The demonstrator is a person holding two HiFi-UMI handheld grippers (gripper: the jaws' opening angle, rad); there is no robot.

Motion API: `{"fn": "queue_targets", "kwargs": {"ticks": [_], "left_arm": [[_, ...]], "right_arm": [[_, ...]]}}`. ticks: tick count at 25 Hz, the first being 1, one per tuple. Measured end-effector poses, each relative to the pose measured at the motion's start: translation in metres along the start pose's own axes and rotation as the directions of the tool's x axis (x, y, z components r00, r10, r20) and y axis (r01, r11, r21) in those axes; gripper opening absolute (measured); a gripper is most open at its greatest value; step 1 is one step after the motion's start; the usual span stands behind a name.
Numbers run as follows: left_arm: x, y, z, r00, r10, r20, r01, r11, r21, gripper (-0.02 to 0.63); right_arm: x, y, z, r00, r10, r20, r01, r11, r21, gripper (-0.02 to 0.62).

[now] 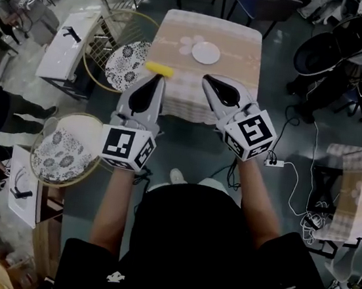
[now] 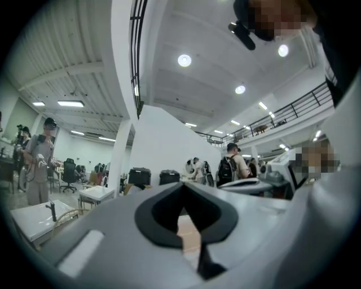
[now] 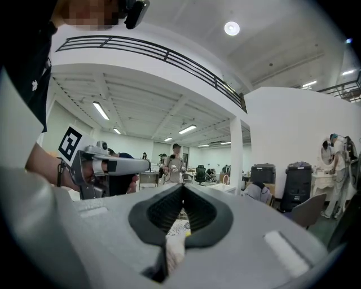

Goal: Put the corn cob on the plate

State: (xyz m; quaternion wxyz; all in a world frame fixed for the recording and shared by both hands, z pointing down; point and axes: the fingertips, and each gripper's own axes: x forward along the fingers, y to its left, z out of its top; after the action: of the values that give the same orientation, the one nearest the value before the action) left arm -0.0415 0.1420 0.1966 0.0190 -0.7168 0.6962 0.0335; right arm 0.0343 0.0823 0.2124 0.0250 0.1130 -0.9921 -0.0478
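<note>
The left tongs [image 1: 154, 79] are pressed together and empty, level at the worktop's [image 1: 247, 47] near edge. Just beyond their tip, the yellow corn cob [image 1: 159, 69] lies on the worktop. The white plate [image 1: 206, 53] sits further back, apart from the cob. The right tongs [image 1: 208, 79] are together too, gripping nothing.

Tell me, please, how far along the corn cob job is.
Done: nothing yet; the corn cob lies on the tablecloth, apart from the empty plate. In hand: nothing; the left gripper and right gripper are both shut and empty. Remaining: grasp the cob and set it on the plate.
</note>
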Motion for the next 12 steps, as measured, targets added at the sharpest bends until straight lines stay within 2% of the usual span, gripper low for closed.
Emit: {"fn": "queue_targets", "kwargs": {"ticks": [12], "left_arm": [[-0.001,0.016,-0.002,1.0,-0.006,0.01,0.006,1.0,-0.024,0.009]], "right_arm": [[0.013,0.003,-0.006,0.999,-0.021,-0.038,0.021,1.0,0.005,0.002]]}}
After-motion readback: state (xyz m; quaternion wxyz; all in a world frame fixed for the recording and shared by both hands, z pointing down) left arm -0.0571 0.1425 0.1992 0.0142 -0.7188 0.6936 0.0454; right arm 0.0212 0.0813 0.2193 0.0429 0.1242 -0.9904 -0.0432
